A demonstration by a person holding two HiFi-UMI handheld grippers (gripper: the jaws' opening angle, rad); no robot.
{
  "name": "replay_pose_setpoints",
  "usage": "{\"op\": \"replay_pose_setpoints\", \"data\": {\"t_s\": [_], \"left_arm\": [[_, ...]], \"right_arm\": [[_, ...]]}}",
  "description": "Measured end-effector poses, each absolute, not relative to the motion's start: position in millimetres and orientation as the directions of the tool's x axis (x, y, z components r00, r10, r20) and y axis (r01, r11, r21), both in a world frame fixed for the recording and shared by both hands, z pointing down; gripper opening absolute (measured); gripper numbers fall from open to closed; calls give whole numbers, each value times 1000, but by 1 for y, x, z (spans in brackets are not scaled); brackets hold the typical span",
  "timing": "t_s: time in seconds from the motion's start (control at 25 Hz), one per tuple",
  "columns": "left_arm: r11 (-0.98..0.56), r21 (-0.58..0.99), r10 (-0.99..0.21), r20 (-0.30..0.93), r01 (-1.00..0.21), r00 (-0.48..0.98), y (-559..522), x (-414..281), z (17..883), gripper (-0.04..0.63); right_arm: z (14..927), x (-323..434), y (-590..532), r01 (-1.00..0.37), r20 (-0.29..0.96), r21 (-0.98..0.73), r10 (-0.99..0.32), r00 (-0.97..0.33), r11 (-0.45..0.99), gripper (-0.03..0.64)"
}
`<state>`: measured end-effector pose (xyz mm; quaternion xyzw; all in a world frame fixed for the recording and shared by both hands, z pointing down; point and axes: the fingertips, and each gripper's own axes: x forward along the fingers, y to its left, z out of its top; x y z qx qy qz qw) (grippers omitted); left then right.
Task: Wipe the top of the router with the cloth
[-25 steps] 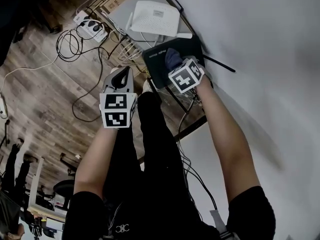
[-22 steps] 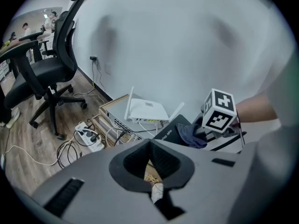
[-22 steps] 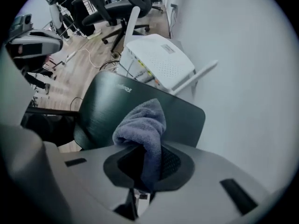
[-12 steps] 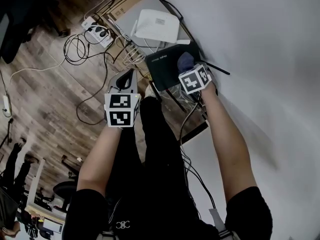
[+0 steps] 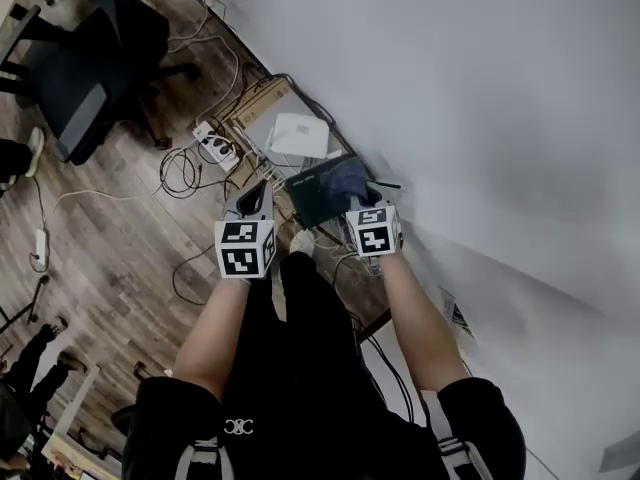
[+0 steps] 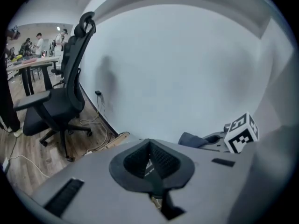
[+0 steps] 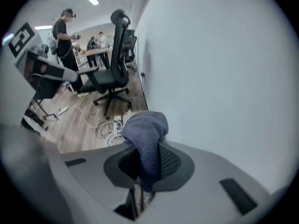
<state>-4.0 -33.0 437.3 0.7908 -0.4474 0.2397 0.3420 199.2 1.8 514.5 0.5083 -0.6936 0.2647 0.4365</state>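
A black router [image 5: 322,190] lies flat by the white wall, just beyond both grippers in the head view. My right gripper [image 5: 361,194] is shut on a blue-grey cloth [image 7: 144,135], which bunches out past the jaws; the cloth [image 5: 352,180] sits over the router's right part. My left gripper [image 5: 255,196] is to the left of the router, its jaws shut with nothing between them [image 6: 150,164]. From the left gripper view, the cloth [image 6: 194,139] and the right gripper's marker cube [image 6: 241,131] show at the right.
A white router-like box [image 5: 296,135] lies just beyond the black one. A white power strip [image 5: 216,149] and loose cables [image 5: 185,173] lie on the wooden floor to the left. A black office chair [image 5: 90,58] stands at the upper left. People work at desks far off.
The head view has pulled back and tilted up, so the routers look smaller and farther. Both grippers stay by the black router, the right one still holding the cloth over it.
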Motion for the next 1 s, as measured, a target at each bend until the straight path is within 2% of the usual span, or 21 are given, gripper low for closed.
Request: {"op": "replay_pose_setpoints", "data": {"t_s": [0.28,0.48,0.76,1.0], "left_arm": [[-407,268,-652,585,-873,483,-46,-11,303,2],[-421,235,-738,472,-876,481,-58,-21,203,2],[-475,182,-809,295,-861,509,-69,-10,85,2],[-534,150,-812,184,-832,554,-56,9,6,2]], "right_arm": [[357,162,-13,-973,626,-61,-750,-211,223,28],[232,144,-29,-973,373,-98,-899,-230,209,28],[70,151,-42,-982,49,-65,-982,-180,176,28],[0,165,-24,-985,-14,-105,-991,-135,135,28]]}}
